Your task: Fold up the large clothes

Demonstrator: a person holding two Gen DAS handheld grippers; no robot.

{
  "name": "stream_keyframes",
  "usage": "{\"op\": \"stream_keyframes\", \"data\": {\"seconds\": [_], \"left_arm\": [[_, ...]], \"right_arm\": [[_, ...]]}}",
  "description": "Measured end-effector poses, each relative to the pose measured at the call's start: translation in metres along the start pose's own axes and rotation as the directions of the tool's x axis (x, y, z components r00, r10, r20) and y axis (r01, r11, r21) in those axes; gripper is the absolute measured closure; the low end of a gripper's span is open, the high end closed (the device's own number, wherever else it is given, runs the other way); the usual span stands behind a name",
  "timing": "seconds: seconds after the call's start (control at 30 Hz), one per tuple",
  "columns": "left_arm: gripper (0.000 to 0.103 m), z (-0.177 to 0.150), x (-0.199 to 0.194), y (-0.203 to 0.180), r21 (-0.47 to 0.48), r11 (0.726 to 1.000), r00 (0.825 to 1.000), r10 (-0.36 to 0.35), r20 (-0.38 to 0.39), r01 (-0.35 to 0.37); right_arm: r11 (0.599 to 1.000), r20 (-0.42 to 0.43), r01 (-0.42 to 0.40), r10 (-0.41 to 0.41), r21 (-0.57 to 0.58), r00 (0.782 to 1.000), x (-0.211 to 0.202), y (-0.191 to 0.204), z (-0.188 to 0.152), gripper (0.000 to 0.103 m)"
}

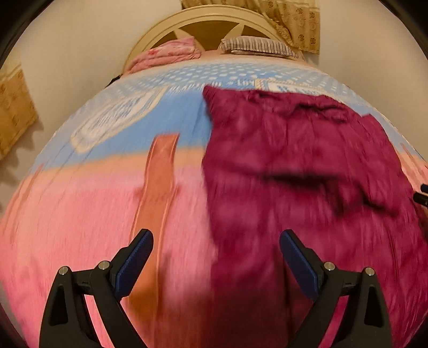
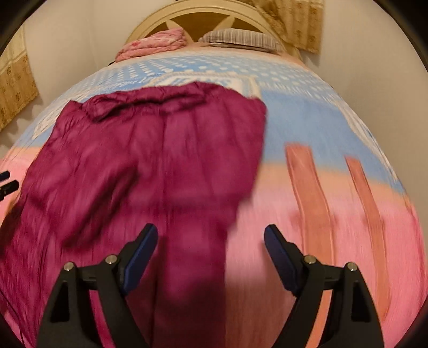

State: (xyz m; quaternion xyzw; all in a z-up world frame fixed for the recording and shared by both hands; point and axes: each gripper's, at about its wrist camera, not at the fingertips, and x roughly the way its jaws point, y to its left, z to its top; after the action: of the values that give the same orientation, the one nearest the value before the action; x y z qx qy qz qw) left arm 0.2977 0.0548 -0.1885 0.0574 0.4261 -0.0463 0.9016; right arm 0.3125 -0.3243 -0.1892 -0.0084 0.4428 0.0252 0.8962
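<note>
The maroon garment [image 1: 294, 166] lay spread flat on the bed [image 1: 80, 214], its far edge rumpled toward the headboard and its near part running down under my view. Through my left camera it filled the field from twelve round to five o'clock. Its left edge ran down between the two arms of my left tongs [image 1: 216, 242], nearer the right-hand one, so the right finger [image 1: 297, 257] hung over cloth and the left finger over the pink bedspread. Those tongs were spread wide and gripped nothing.

Through my right camera the garment [image 2: 149, 166] sat from nine to one o'clock, its right edge falling between the arms of my right tongs [image 2: 210, 235]. The left finger [image 2: 141, 249] stood over maroon fabric, the right one over bare pink. These tongs, too, were released, with no fabric pinched. Whether either pair brushed the cloth I could not tell; both views were smeared.

Beyond the garment the bedspread turned from pink to blue with white patterning. At twelve o'clock were a pink pillow [image 1: 165, 55], a striped pillow [image 1: 256, 45] and the arched headboard [image 1: 208, 16], with a patterned curtain [image 1: 297, 24] at one o'clock.
</note>
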Motion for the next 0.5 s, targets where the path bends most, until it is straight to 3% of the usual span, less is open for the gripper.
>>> {"op": "stream_keyframes", "data": {"seconds": [0.2, 0.5], "left_arm": [[0.007, -0.054, -0.029, -0.003, -0.029, 0.999, 0.999, 0.03, 0.022, -0.029], [0.007, -0.102, -0.051, -0.003, -0.067, 0.998, 1.0, 0.007, 0.02, -0.006]], "right_arm": [[0.998, -0.003, 0.021, -0.021, 0.06, 1.0, -0.032, -0.004, -0.061, 0.018], [0.988, 0.025, -0.005, 0.001, 0.157, 1.0, -0.07, -0.007, -0.113, 0.018]]}}
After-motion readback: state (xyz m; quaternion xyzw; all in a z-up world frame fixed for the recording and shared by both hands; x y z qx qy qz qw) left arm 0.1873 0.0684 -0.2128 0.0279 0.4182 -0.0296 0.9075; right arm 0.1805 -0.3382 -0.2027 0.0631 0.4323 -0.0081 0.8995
